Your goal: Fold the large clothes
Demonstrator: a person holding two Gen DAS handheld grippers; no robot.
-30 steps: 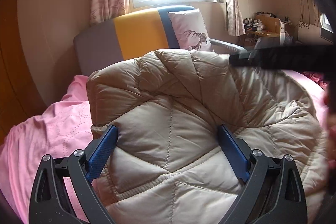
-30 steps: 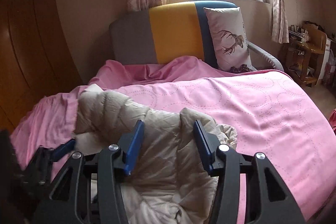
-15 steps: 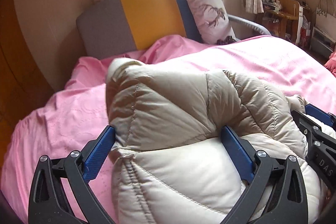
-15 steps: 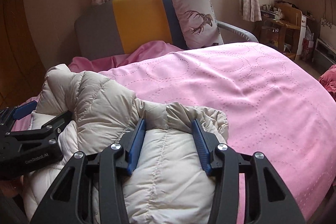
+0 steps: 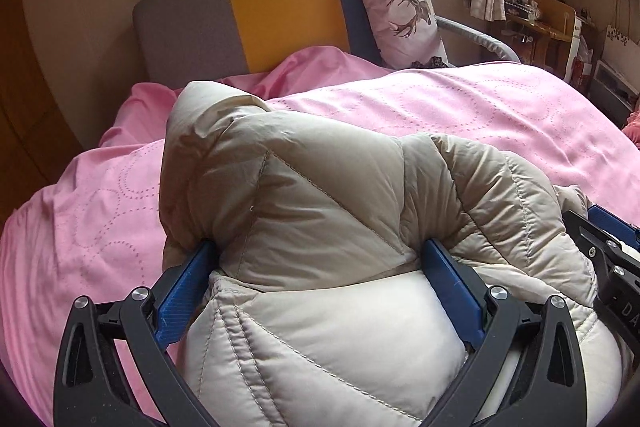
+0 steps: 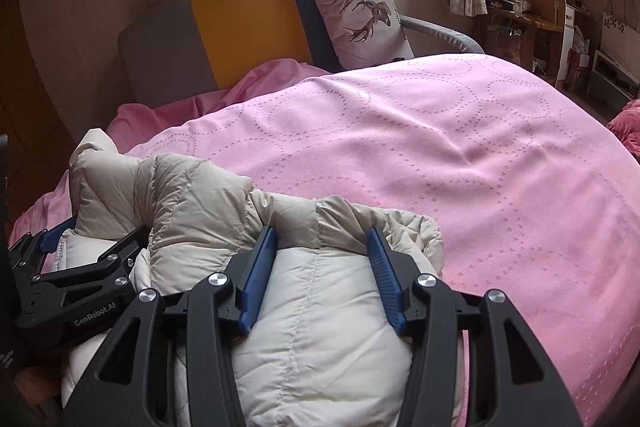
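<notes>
A beige quilted down jacket (image 5: 312, 211) lies bunched on the pink bed cover (image 5: 480, 115); it also shows in the right wrist view (image 6: 192, 203). My left gripper (image 5: 320, 259) has its jaws wide apart with a thick fold of the jacket pressed between its blue fingers (image 5: 188, 287). My right gripper (image 6: 320, 247) stands to the right of it, its jaws closer together and clamped on another thick fold of the jacket. The left gripper's black body shows in the right wrist view (image 6: 76, 291).
A grey, yellow and blue headboard (image 6: 240, 27) and a deer-print pillow (image 6: 356, 11) stand at the far end. The pink cover (image 6: 440, 147) spreads to the right. A wooden desk with clutter (image 6: 528, 15) is at the far right, a wooden wall on the left.
The jacket was held up high and has come down onto the bed, folded over itself. Both grippers have lowered and kept their hold.
</notes>
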